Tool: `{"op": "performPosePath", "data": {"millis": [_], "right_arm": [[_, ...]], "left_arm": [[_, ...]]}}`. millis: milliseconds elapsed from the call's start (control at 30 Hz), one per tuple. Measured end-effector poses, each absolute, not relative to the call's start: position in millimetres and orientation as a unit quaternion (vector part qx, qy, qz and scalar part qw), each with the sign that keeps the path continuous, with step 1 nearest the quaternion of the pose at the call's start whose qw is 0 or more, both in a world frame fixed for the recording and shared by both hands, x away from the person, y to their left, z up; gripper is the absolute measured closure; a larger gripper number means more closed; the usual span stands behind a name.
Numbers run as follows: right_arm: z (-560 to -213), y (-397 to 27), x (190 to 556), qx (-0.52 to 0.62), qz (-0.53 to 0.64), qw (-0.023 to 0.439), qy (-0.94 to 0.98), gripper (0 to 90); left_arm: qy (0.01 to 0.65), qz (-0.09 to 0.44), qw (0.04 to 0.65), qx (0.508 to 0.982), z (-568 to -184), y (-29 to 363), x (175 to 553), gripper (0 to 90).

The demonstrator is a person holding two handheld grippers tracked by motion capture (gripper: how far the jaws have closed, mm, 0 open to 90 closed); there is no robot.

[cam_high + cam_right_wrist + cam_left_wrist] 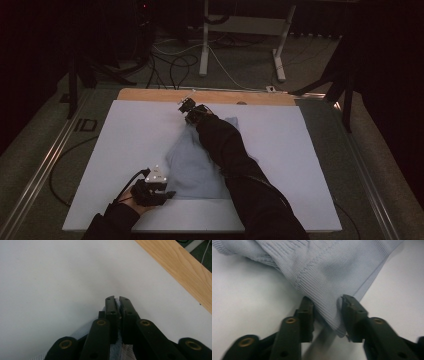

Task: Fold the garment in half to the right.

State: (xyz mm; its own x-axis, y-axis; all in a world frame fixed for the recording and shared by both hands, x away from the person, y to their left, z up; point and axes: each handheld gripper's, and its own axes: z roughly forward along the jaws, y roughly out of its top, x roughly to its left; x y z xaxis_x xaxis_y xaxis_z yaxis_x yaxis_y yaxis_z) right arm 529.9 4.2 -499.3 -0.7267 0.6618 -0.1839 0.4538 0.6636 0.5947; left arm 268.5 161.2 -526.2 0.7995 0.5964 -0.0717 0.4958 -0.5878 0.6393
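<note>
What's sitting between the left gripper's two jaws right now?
A corner of the light blue knit garment lies in the open gap of the left gripper, per the left gripper view.

No readable text, labels or numbers

No lettering, brand, number or sign can be made out on anything in the high view or in either gripper view; the dim light of the high view leaves any small marks too dark and too small to tell.
</note>
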Motion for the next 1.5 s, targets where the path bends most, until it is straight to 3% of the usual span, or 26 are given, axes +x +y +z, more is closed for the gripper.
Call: {"op": "performPosePath", "data": {"millis": [100, 200, 1500], "right_arm": [[-497, 4, 529, 0.309, 0.267, 0.198, 0.891, 87.0], [-494, 3, 529, 0.309, 0.269, 0.197, 0.891, 87.1], [-446, -50, 515, 0.314, 0.310, 0.221, 0.870, 87.3]], "left_arm": [[0.302, 0.075, 0.337, 0.888, -523, 159, 268, 81.7], [0.300, 0.081, 0.346, 0.885, -519, 158, 268, 85.7], [0.218, 0.092, 0.363, 0.901, -469, 113, 273, 87.1]]}}
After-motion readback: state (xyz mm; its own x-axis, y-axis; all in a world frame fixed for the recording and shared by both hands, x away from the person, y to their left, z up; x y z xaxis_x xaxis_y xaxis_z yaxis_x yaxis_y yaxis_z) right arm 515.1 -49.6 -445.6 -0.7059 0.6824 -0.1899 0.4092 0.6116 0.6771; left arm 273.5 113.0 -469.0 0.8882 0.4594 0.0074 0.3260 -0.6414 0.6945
